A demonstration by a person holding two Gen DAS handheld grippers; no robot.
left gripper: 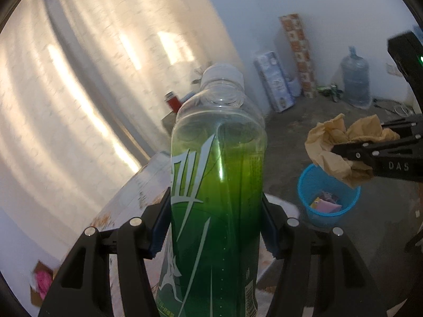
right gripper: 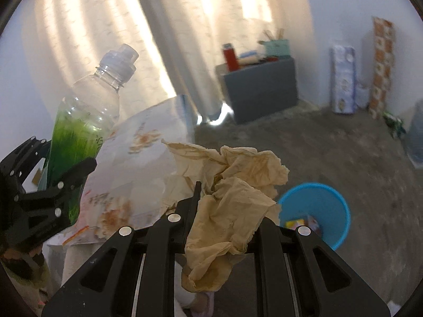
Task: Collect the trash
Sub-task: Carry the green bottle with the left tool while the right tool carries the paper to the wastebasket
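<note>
Seen from the left wrist, the left gripper (left gripper: pixel 215 227) was clamped on a green-labelled plastic bottle (left gripper: pixel 216 171), its blue pads pressed to either side of the body, cap pointing toward twelve o'clock. The bottle stood upright between the fingers and was lifted off the flower-patterned table (left gripper: pixel 137 192) that showed behind it at about eight o'clock. Out at three o'clock the right gripper (left gripper: pixel 341 155) reached in from the edge, closed on a crumpled brown paper (left gripper: pixel 333 148), which hung just above the blue wastebasket (left gripper: pixel 327 195) on the floor at four o'clock (some coloured scraps already lay in it). To my eye, both pieces of trash were picked up and the carrying step was in hand.

From the right wrist, the right gripper (right gripper: pixel 224 206) pointed down and forward, the brown paper (right gripper: pixel 232 192) bunched between its narrow-set fingers and spilling over them. The wastebasket (right gripper: pixel 314 211) sat at four o'clock, near the fingers but off to one side, so I judged the next move called for shifting over the rim before letting go. The left gripper (right gripper: pixel 53 185) held the bottle (right gripper: pixel 82 132) at nine o'clock, tilted toward one o'clock, well apart from the basket, with farther to travel.
</note>
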